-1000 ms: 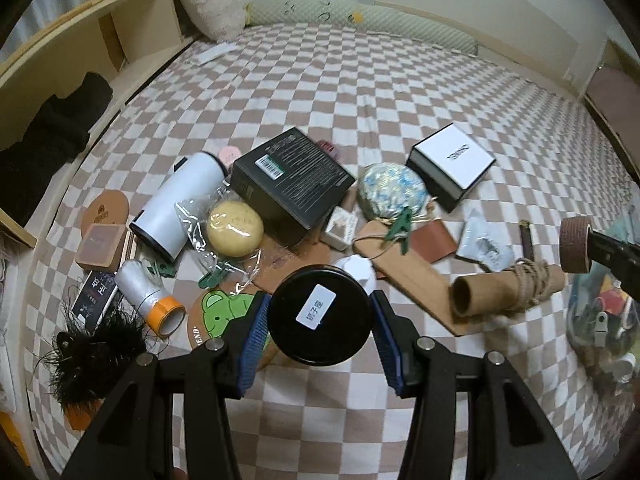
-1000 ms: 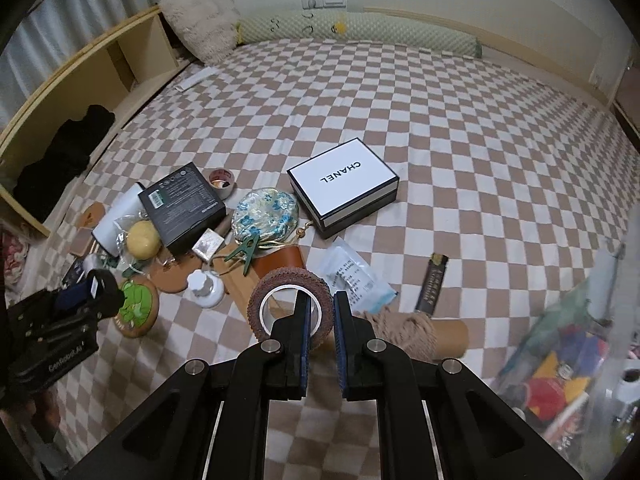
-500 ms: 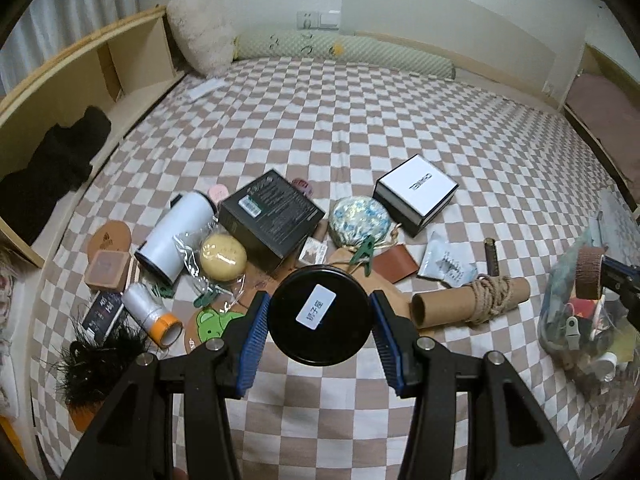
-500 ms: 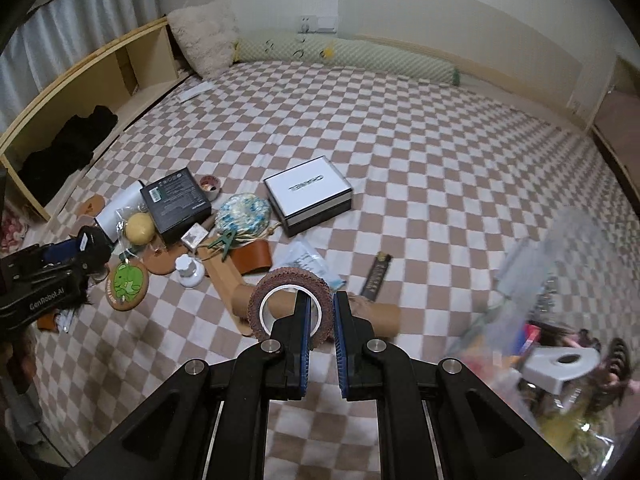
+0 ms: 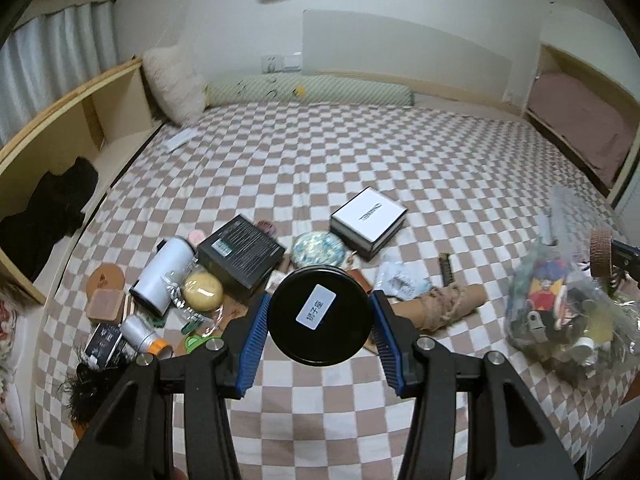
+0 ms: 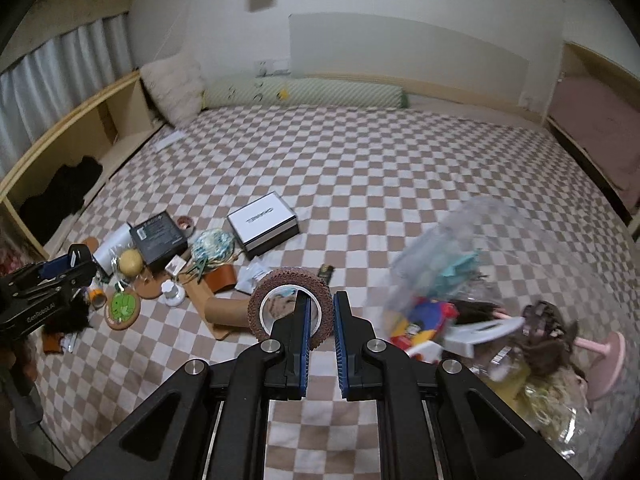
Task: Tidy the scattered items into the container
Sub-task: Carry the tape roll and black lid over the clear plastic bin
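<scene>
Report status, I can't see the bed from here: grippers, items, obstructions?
Left hand-held gripper clamps black jar. Right hand-held gripper pinches tape roll. Clear bag nearby, nothing between.

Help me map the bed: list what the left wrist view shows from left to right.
White bottle → yellow ball → black box → black lid → white box → clear bag.

White box [image 6: 263, 218] lid reads "CHANEL"; the left gripper [image 6: 60, 270] body reads "GenRobot.AI". Round black lid's [image 5: 319, 311] sticker is illegible.
</scene>
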